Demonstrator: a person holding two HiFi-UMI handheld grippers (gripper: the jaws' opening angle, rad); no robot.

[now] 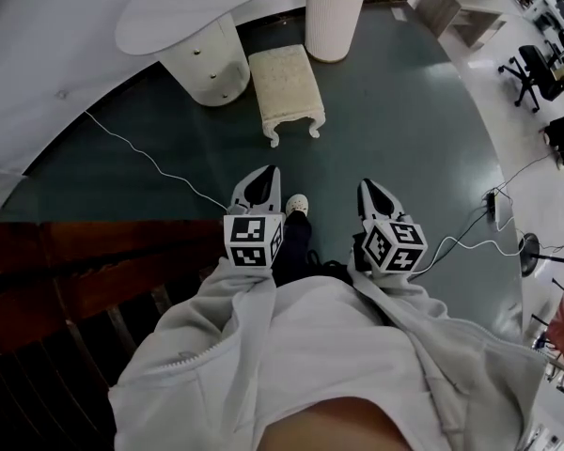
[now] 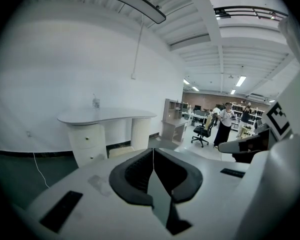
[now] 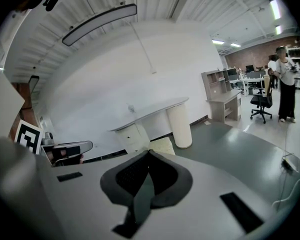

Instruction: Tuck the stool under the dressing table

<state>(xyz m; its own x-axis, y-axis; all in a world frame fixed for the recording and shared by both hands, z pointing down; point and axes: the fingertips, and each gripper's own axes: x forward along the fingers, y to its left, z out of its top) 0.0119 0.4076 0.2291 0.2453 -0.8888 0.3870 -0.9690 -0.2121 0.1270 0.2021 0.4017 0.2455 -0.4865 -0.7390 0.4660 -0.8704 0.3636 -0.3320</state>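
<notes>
The only print in sight was the black-and-white square markers on the two cubes, one on the left gripper [image 1: 266, 177] and one on the right gripper [image 1: 368, 191]. They were block patterns, not letters. A further marker showed on the right gripper's cube at the edge of the left gripper view.

The stool [image 1: 286, 87] was a small rectangular piece in cream. Its padded seat had a faintly patterned cover, and it stood on a white frame with short curved legs. It was upright on the dark green floor [image 1: 404, 130], out in front of the dressing table [image 1: 216, 7] and not under its top. Its far short end lay at the opening between the table's drawer pedestal [image 1: 207, 64] and its ribbed round column [image 1: 334, 17], with one far corner just beside the pedestal. The table was white with a curved, kidney-like top, and the pedestal drawers carried small gold knobs.

Both grippers were held low in front of the person's light grey sweatshirt [image 1: 291, 365], pointing toward the stool and well apart from it. In its own view, each gripper's jaws were pressed together with nothing between them.

A thin white cable [image 1: 141, 153] ran across the floor to the left. A dark wooden slatted piece [image 1: 66, 280] stood at the person's left side. A black office chair [image 1: 534, 71] stood on the pale floor beyond.
</notes>
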